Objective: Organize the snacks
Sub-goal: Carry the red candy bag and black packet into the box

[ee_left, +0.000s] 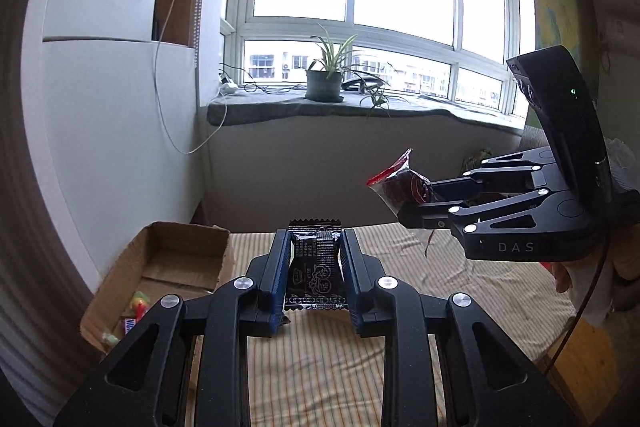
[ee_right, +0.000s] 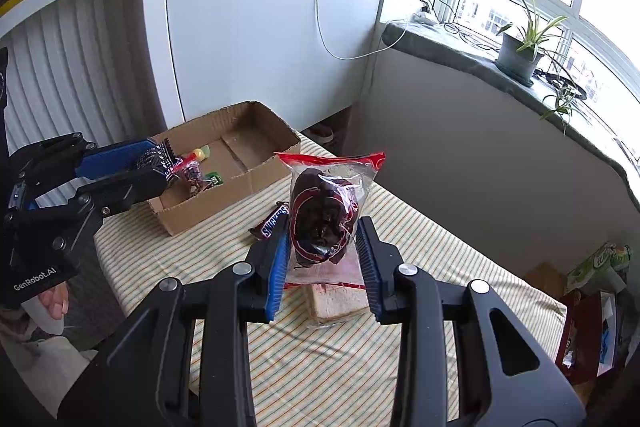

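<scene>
From my left wrist camera, my left gripper (ee_left: 315,267) is clamped on a small black foil snack packet with white print (ee_left: 314,269), its blue-padded fingers (ee_left: 279,269) pressing both long sides so the packet stands upright between them, zigzag edge on top. I hold it above the table covered in a pale striped cloth (ee_left: 360,359). To the left, at the table's edge, sits the open brown cardboard box (ee_left: 168,267), with a few colourful wrapped sweets (ee_left: 138,303) in its near corner. On the right, my right gripper (ee_left: 412,197) is raised above the cloth, closed on a clear plastic bag with a red top strip and dark red contents (ee_left: 396,183). Behind, a potted green spider plant (ee_left: 326,81) stands on the grey window ledge (ee_left: 420,109).

From my right wrist camera, my right gripper (ee_right: 323,251) pinches that clear red-topped bag (ee_right: 326,211) between its pads, the bag upright and above the striped cloth (ee_right: 420,267). Just under it on the cloth lies a wrapped slice of pale bread (ee_right: 340,301), and a brown Snickers bar (ee_right: 270,223) lies beside my left finger. The cardboard box (ee_right: 256,171) sits further back, holding the sweets (ee_right: 202,155). My left gripper (ee_right: 160,167) reaches in from the left with the black packet (ee_right: 162,157) over the box's near end.
</scene>
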`<state>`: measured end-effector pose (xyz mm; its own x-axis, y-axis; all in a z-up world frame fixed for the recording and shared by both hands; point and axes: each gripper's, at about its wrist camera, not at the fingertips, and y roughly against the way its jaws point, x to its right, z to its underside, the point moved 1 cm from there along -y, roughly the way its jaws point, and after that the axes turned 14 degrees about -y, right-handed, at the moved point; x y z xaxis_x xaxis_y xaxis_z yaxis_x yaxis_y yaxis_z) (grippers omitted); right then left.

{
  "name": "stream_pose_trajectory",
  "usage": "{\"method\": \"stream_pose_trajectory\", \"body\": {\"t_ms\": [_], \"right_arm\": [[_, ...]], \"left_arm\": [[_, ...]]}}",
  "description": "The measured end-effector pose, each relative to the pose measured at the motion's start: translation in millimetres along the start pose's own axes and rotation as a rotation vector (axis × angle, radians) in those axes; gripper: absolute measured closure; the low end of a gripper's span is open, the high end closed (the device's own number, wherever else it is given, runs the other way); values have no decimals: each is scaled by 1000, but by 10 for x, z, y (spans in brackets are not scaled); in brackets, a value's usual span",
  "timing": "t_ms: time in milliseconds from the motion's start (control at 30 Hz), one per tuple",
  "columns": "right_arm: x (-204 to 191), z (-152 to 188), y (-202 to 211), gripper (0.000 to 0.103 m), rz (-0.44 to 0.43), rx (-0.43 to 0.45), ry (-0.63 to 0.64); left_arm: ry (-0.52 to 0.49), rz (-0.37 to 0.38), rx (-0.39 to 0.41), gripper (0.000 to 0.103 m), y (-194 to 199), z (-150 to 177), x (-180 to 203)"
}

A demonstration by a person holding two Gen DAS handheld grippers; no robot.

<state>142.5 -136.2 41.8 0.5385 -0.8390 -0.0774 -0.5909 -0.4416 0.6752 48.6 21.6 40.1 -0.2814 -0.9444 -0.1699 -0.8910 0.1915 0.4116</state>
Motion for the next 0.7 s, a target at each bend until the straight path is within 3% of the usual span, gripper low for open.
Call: {"method": "stream_pose_trajectory", "body": {"t_ms": [200,433,700], "right_arm": [[-557,-146,-508,69,-59,-59,65],[-1354,-371,-1024,69,-193,-76,126],[-1605,-477,-1242,69,-209,-87,152]], "left_arm": [[60,-29,-24,79,-22,213,-388],[157,-162,-94,79,20,622,-1148],[161,-179,-92,79,-4,668,-1332]]}}
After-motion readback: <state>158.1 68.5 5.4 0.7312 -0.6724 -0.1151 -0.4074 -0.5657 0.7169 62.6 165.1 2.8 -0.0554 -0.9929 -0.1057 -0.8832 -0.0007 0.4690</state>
